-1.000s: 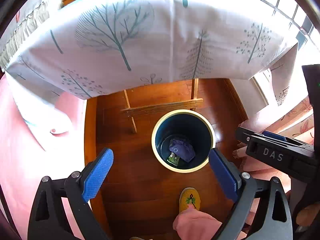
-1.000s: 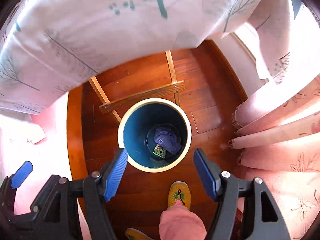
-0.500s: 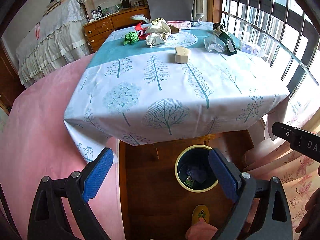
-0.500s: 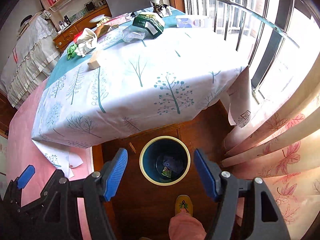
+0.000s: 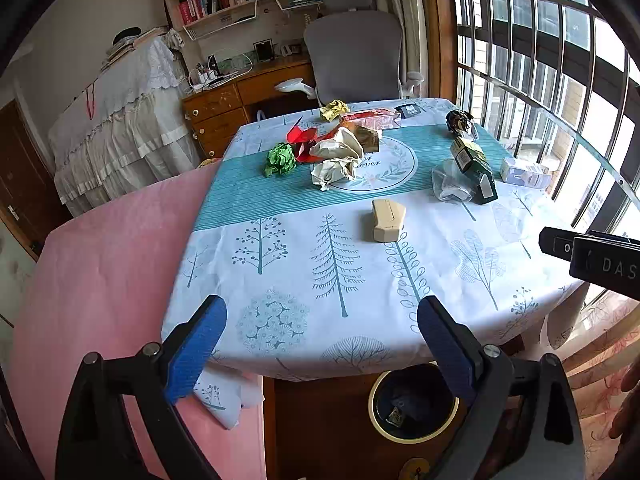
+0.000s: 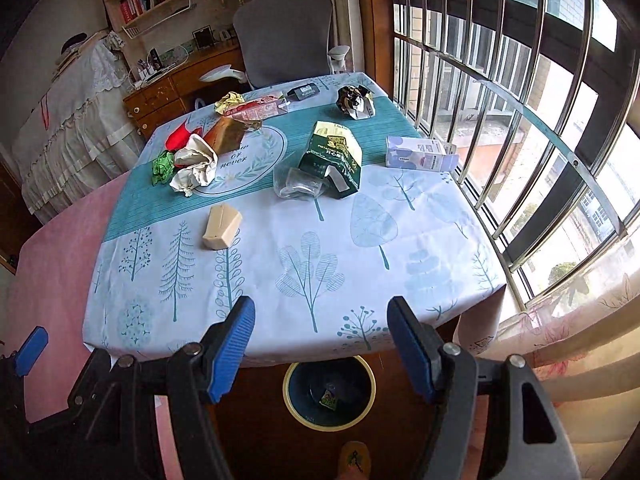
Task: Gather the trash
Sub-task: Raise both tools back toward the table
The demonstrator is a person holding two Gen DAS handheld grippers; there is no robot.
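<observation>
A blue bin with a cream rim point(image 5: 414, 404) point(image 6: 329, 394) stands on the wooden floor under the table's near edge, with dark trash inside. On the tablecloth point(image 5: 340, 248) lie a beige box point(image 5: 386, 220) point(image 6: 221, 227), crumpled white paper point(image 5: 336, 160) point(image 6: 196, 168), a green paper ball point(image 5: 280, 159) point(image 6: 162, 166), red wrapping point(image 5: 300, 138), a green carton point(image 5: 474, 170) point(image 6: 334, 162), a clear plastic cup point(image 6: 298, 184) and a lilac carton point(image 6: 420, 154). My left gripper point(image 5: 322, 346) and right gripper point(image 6: 322, 344) are open and empty, above the table's near edge.
A pink bed cover point(image 5: 100, 260) lies to the left. Pink curtains point(image 6: 560, 340) and a barred window point(image 6: 520, 100) are on the right. A grey office chair point(image 5: 354, 52) and a wooden desk point(image 5: 240, 92) stand behind the table. A yellow slipper point(image 6: 354, 458) is on the floor.
Both grippers have risen and tilted up from looking down into the bin to looking over the tabletop. Both stay open and empty.
</observation>
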